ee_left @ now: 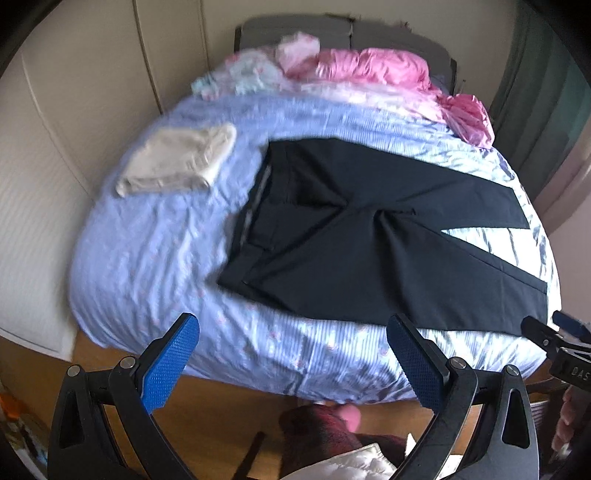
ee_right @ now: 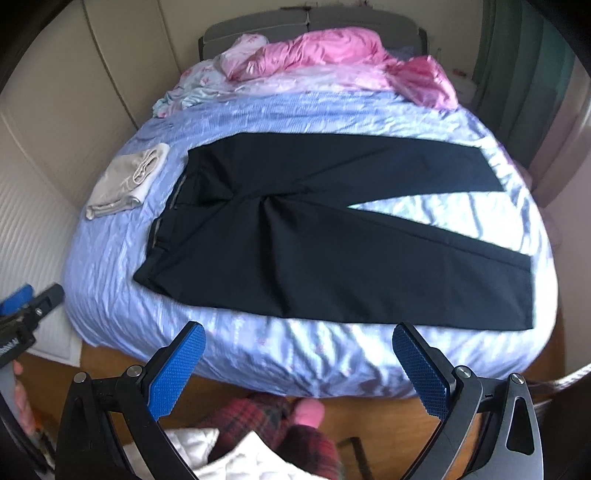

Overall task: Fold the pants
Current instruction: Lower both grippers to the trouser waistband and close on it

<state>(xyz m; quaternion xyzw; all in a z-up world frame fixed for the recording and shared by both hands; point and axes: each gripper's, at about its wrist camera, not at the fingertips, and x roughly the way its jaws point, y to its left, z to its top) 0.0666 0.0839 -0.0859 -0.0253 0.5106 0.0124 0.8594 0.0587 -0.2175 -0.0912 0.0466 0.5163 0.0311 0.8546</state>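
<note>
Lying flat: pants (ee_right: 332,236) | bed (ee_right: 110,295) foot edge hidden

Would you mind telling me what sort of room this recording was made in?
Most likely a bedroom: a bed with a blue cover and grey headboard, pink bedding bunched at its head, and black pants spread out beside a folded beige garment.
</note>
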